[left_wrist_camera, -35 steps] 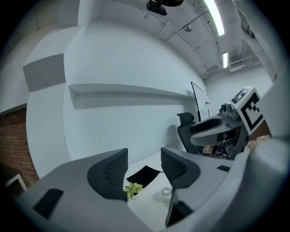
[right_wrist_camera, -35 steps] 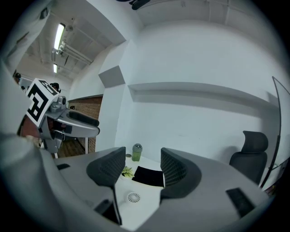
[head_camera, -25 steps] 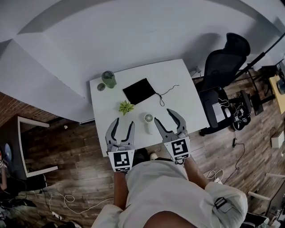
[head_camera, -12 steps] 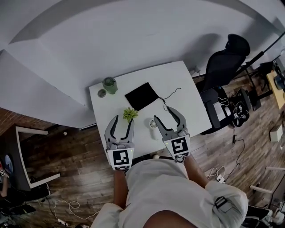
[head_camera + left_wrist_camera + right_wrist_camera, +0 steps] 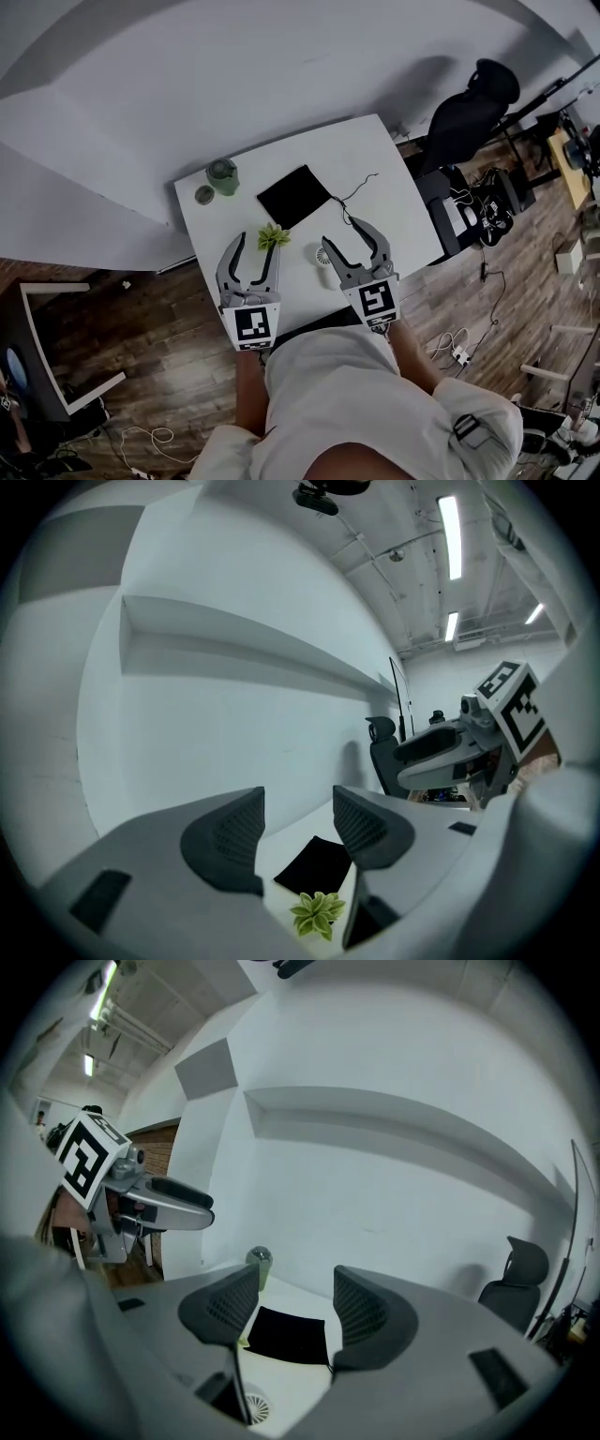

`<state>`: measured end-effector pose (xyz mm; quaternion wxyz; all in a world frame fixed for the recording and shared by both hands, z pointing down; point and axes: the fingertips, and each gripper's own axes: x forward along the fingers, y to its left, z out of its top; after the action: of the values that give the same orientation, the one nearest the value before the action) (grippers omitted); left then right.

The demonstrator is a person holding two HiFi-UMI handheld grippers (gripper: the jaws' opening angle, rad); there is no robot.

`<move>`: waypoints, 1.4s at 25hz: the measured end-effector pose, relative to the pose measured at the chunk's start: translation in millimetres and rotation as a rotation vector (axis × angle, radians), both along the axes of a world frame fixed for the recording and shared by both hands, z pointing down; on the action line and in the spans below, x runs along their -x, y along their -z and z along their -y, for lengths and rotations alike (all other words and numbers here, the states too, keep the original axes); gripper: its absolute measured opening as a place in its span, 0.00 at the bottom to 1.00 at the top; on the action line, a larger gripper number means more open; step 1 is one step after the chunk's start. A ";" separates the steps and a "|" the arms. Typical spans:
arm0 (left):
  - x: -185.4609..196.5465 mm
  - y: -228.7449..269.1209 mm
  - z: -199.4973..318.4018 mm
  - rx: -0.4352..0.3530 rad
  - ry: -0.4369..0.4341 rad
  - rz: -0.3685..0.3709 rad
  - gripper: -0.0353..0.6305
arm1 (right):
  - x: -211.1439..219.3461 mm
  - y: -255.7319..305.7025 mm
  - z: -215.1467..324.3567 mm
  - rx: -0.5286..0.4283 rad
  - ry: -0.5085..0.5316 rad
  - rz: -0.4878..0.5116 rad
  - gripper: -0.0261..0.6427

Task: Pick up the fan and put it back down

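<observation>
Left gripper (image 5: 298, 832) jaws spread, empty. Right gripper (image 5: 295, 1312) jaws apart, just been opening, nothing between them. Small white fan (image 5: 323, 255) sits on the table (image 5: 394, 187) just beside its left jaw.

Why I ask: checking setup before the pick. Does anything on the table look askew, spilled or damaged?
Nothing stands out: the fan lies flat on the table, the plant stands upright, and nothing looks spilled or damaged.

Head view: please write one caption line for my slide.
A person holds the left gripper and right gripper open over a white table, the right one beside the small fan.
</observation>
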<state>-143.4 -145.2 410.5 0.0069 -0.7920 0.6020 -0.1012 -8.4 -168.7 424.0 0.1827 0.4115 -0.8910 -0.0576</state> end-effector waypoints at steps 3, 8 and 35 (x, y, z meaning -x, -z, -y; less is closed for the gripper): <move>-0.4 -11.8 3.6 0.029 -0.016 -0.009 0.39 | -1.7 -15.7 1.7 0.044 -0.008 -0.037 0.43; -4.5 -37.1 10.7 0.089 -0.040 -0.014 0.39 | -5.1 -41.4 5.7 0.107 -0.007 -0.068 0.44; -50.2 -168.3 1.9 0.392 -0.112 -0.034 0.36 | -20.1 -188.6 -12.7 0.411 0.083 -0.208 0.45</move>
<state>-93.2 -147.1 578.8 -0.1518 -0.8120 0.5259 -0.2024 11.6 -156.0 612.6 0.3510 0.3204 -0.8766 0.0757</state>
